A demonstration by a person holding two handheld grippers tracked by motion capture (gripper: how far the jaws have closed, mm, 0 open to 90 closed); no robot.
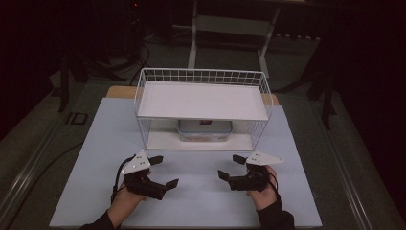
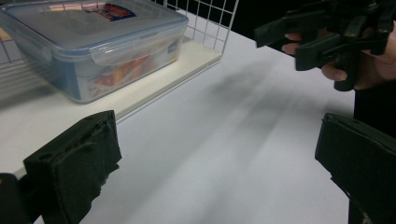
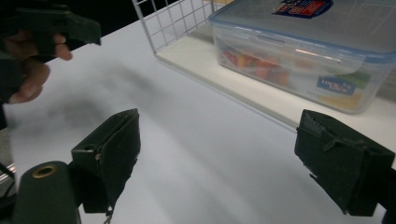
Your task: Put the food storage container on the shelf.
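A clear lidded food container (image 1: 205, 130) with colourful contents sits on the lower level of a white wire shelf rack (image 1: 143, 91). It also fills the top of the left gripper view (image 2: 88, 46) and the right gripper view (image 3: 303, 56). My left gripper (image 1: 165, 171) hovers over the white table at the front left, open, nothing between its jaws (image 2: 217, 154). My right gripper (image 1: 229, 166) is at the front right, facing the left one. It stands open and empty (image 3: 219, 149), a short way in front of the rack.
The rack has a flat white upper shelf (image 1: 203, 100) over the container, and wire side walls. The white table top (image 1: 110, 143) ends close behind the rack. Dark floor, cables and stand legs (image 1: 191, 43) lie beyond the table.
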